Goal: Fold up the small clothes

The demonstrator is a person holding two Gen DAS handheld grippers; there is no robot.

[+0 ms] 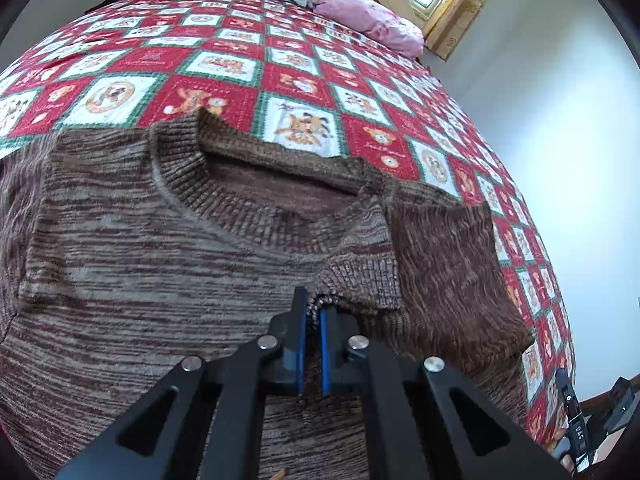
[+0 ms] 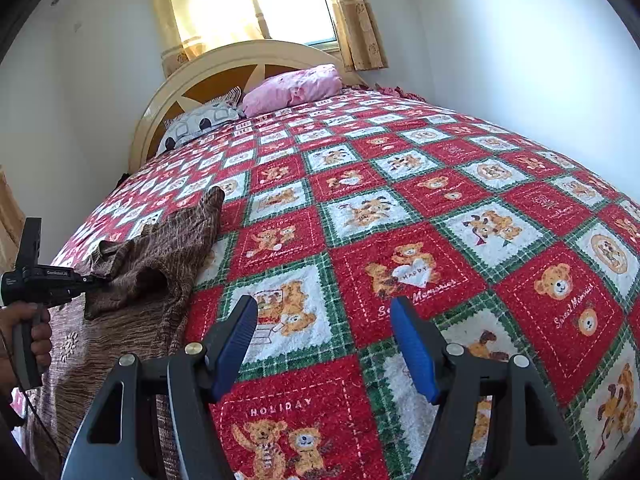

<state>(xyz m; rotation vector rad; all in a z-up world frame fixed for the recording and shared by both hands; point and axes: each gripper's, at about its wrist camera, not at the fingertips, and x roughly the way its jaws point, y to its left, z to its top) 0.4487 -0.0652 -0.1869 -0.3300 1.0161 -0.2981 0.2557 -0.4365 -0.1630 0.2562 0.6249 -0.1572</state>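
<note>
While the left gripper [image 1: 313, 312] lies low over the brown knit sweater [image 1: 140, 248], its two blue-padded fingers [image 1: 301, 344] are pressed almost together, pinching the ribbed cuff [image 1: 360, 280] of a sleeve — a thin fold of knit shows in the narrow slot between the pads. That sleeve lies doubled back across the sweater's body, its cuff just below the round collar [image 1: 224, 196]. The sweater is spread flat, front up, on the red, white and green teddy-bear quilt [image 1: 304, 80], at the near part of the bed.

From the right wrist view, the right gripper [image 2: 324, 316] hovers over bare quilt [image 2: 440, 208] with its fingers [image 2: 236, 344] spread wide — nothing between them, nothing touched. The sweater [image 2: 160, 248] lies to its left, near the quilt's edge, where the left gripper [image 2: 90, 279] meets a raised bunch of knit, its handle held in the person's hand [image 2: 24, 332].

At the head of the bed rest a pink pillow [image 2: 296, 86] and a patterned grey pillow [image 2: 200, 120], side by side against a cream headboard [image 2: 224, 60], below a curtained window [image 2: 280, 0].
</note>
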